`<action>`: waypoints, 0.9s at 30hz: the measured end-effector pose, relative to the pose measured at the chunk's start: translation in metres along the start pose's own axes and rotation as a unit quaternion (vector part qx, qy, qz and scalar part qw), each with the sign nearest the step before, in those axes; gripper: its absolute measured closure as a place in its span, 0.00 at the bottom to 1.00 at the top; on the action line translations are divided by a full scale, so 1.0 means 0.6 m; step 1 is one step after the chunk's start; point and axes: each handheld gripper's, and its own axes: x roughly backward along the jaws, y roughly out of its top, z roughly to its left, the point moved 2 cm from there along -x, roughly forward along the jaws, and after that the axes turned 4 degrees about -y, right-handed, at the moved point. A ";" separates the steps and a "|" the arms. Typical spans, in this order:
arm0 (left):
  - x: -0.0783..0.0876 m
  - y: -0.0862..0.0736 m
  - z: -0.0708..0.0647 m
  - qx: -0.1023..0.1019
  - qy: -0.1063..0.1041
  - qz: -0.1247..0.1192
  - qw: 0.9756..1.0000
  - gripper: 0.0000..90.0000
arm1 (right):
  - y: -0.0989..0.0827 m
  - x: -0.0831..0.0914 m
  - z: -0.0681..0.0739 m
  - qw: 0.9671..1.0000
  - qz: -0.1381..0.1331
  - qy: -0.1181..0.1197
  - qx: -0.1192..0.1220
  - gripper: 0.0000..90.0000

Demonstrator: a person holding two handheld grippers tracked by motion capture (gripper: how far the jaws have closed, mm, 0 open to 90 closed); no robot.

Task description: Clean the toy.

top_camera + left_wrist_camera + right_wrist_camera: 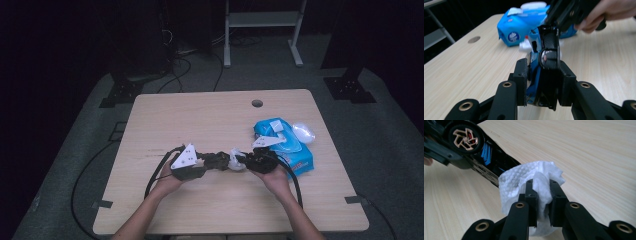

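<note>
Left tongs (543, 82) clamped the toy car (544, 65), right tongs (541, 195) pinched the wet wipe (529, 180) (bunched); hard wiping risked twisting the car loose.

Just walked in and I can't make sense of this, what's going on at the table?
A person is cleaning a toy car with two hand-held grippers. The left gripper clamps the black and blue car and holds it off the wooden table. The right gripper pinches a crumpled white wipe against the car's end. A blue pack of wipes lies on the table beside the person's right hand.
</note>
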 end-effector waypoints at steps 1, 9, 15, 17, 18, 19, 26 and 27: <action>-0.001 0.004 -0.001 -0.006 -0.001 0.004 1.000 0.74 | -0.002 -0.001 0.000 1.000 0.001 0.002 -0.001 0.88; -0.003 0.027 0.001 0.005 -0.019 -0.034 0.999 0.75 | -0.010 -0.007 0.002 1.000 0.008 0.019 -0.008 0.88; -0.007 0.032 0.008 0.024 -0.030 -0.055 0.998 0.75 | -0.016 -0.018 0.008 0.999 0.015 0.037 -0.013 0.88; -0.007 0.032 0.010 0.028 -0.032 -0.055 0.998 0.75 | -0.016 -0.019 0.008 0.999 0.015 0.039 -0.014 0.88; -0.006 0.032 0.011 0.031 -0.032 -0.056 0.997 0.75 | -0.016 -0.019 0.008 0.999 0.014 0.041 -0.014 0.88; -0.006 0.032 0.011 0.033 -0.033 -0.057 0.997 0.75 | -0.016 -0.019 0.008 0.999 0.014 0.042 -0.015 0.88; -0.005 0.026 0.018 0.058 -0.039 -0.069 0.995 0.75 | -0.014 -0.019 0.008 0.999 0.015 0.045 -0.018 0.88; -0.006 0.025 0.019 0.064 -0.043 -0.071 0.995 0.74 | -0.013 -0.019 0.008 0.999 0.015 0.046 -0.018 0.88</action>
